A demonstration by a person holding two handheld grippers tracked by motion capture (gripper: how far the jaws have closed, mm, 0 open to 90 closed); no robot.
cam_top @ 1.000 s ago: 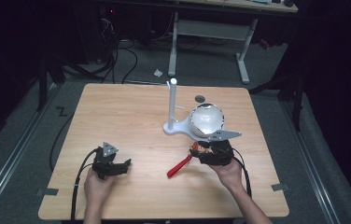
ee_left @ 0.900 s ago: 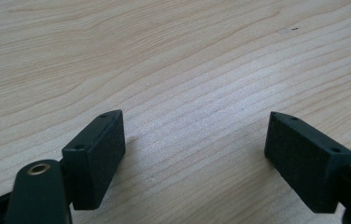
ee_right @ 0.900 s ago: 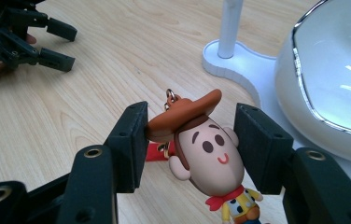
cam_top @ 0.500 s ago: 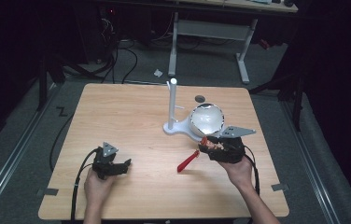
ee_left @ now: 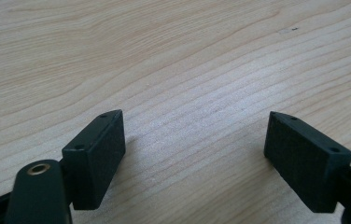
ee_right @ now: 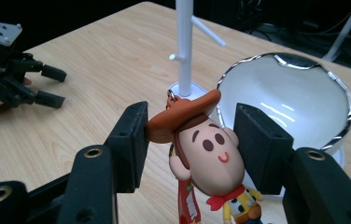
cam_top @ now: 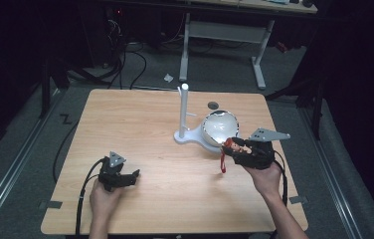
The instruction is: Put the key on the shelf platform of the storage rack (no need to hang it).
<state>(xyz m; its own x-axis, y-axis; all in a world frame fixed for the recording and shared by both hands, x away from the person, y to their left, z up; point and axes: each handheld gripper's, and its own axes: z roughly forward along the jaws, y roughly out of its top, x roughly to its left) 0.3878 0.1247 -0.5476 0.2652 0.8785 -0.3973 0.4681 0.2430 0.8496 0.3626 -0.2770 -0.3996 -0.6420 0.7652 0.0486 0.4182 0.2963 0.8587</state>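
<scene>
A cowboy doll keychain [ee_right: 206, 149] with a brown hat and a red strap [cam_top: 223, 162] hangs between the jaws of my right gripper [ee_right: 193, 123], which is shut on its head. In the high view that gripper [cam_top: 227, 149] is held above the table just right of the white peg stand [cam_top: 184, 112] and in front of the shiny bowl [cam_top: 220, 127]. The stand [ee_right: 184, 46] and bowl [ee_right: 295, 102] rise right behind the doll. My left gripper [cam_top: 134, 177] rests low at the front left, jaws open over bare wood [ee_left: 194, 130].
The wooden table [cam_top: 140, 129] carries a small dark round spot [cam_top: 213, 105] behind the bowl. My left gripper [ee_right: 47, 86] appears far off in the right gripper view. Dark floor, cables and a desk frame [cam_top: 225, 30] lie beyond the far edge.
My right gripper has risen and moved right toward the bowl with the doll; its red strap has left the table and now dangles. The left gripper has stayed put.
</scene>
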